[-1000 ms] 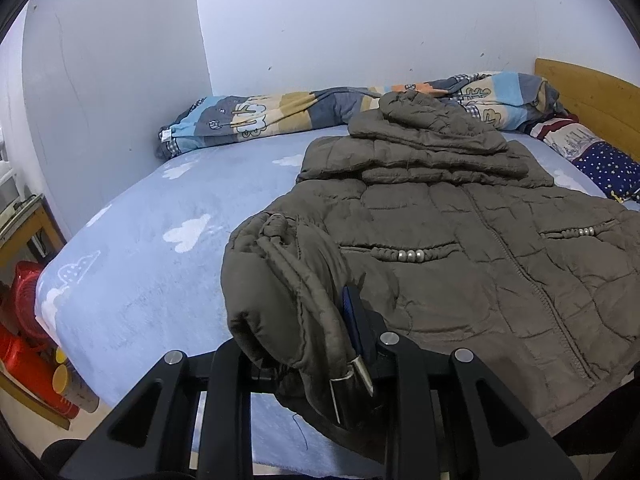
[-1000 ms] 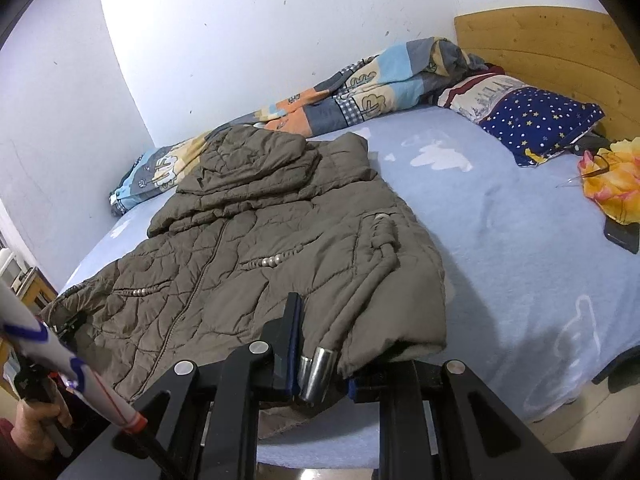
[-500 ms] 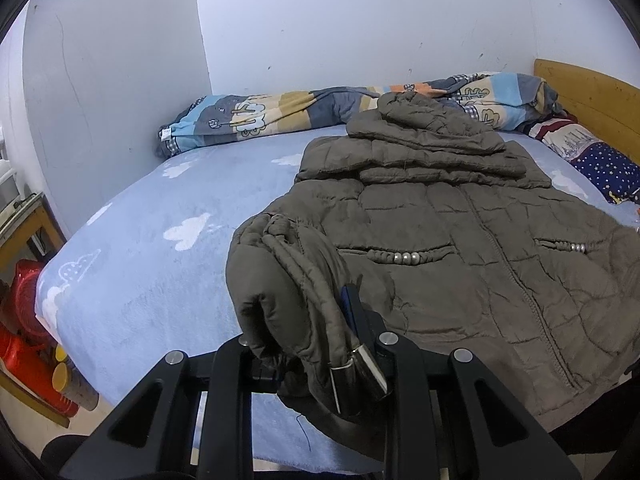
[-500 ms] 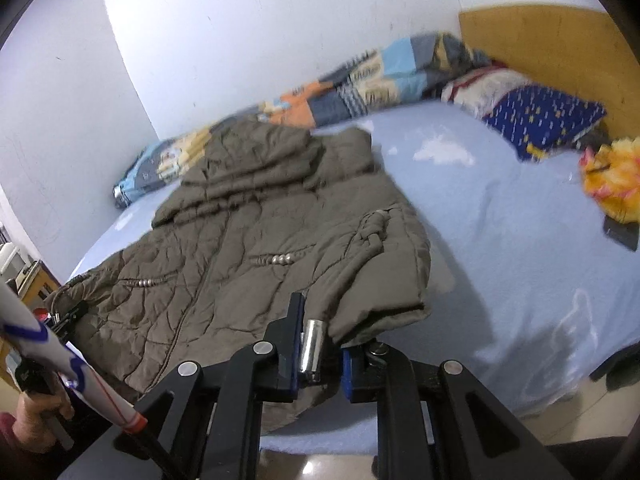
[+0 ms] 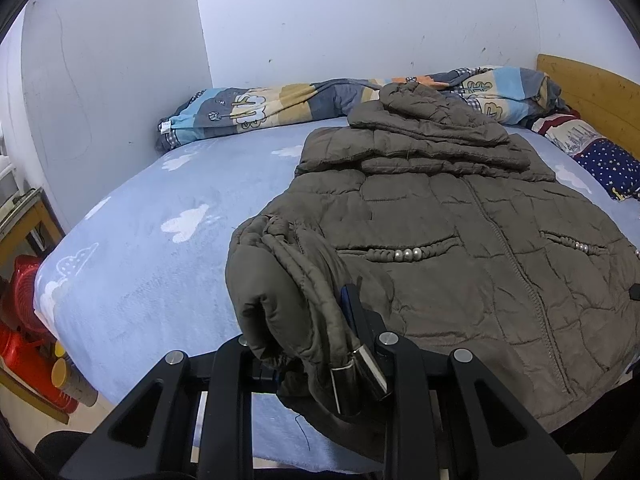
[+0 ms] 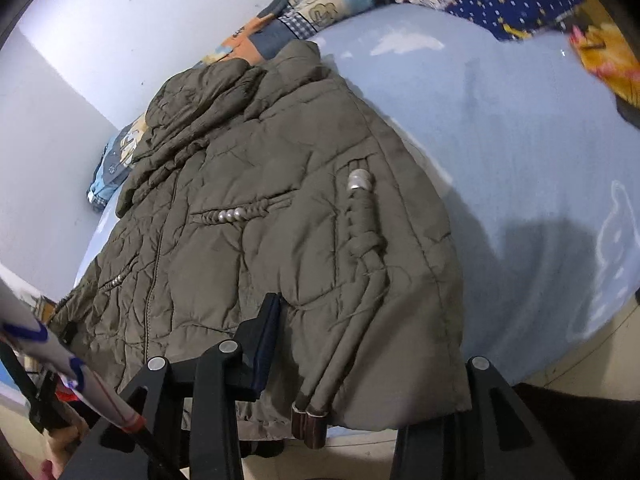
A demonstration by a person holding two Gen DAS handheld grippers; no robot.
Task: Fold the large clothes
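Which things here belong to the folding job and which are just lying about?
Part of the job:
- grey-brown quilted puffer jacket
- left gripper, shut on its folded sleeve
- right gripper, jaws just opened, hem lying between them

Just lying about:
- patchwork patterned quilt
- navy starred pillow
- red plastic stool
- yellow cloth

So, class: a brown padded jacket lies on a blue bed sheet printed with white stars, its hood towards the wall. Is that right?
One detail is wrong. The bed sheet is printed with white clouds, not stars, as the left wrist view shows. The jacket is brown, padded, hood towards the wall.
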